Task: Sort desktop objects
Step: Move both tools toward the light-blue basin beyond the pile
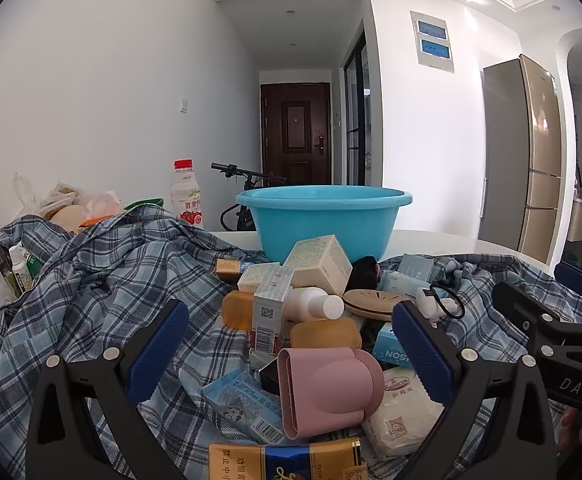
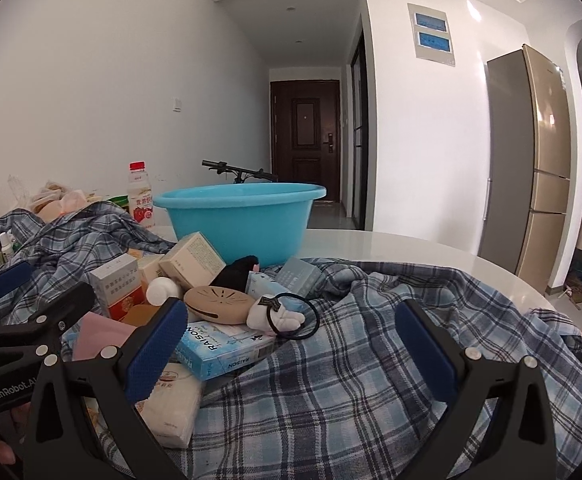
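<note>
Mostly light, small stuff, heaped on a rumpled plaid shirt [image 1: 103, 280] spread over the white table [image 2: 391, 248], just in front of a turquoise plastic basin [image 1: 323, 220]. Left tongs [image 1: 291, 344] spread wide and holding nothing, blue ribbed pads either side of a pink case [image 1: 327, 388] without touching it; right tongs [image 2: 291, 344] equally wide, empty, poised over bare cloth to the right of the heap. Pink case: smooth, rounded, probably soft rubbery plastic, likely to give a little and best pinched across its narrow flat sides rather than over the domed end. Amber soap bars [image 1: 325, 332]: glossy and probably slippery, needing a square grip on the long faces. Cardboard cartons, such as the cream box [image 1: 323, 260] tilted atop the heap: stiff-edged but crushable, so a gentle squeeze across opposite faces. White bottle [image 1: 315, 306] lying on its side: round, apt to roll, better taken at mid-body. Tan perforated disc [image 2: 219, 304]: hard, thin, awkward unless caught by the rim. Black hair tie [image 2: 297, 316] looped round a small white soft toy [image 2: 277, 316]: limp, likely to drag each other along. Wrapped tissue packs and the blue RAISON box [image 2: 227, 344]: light, the packs squashy, the box firm. Loose shirt folds underneath likely to snag or lift with any low grab.
</note>
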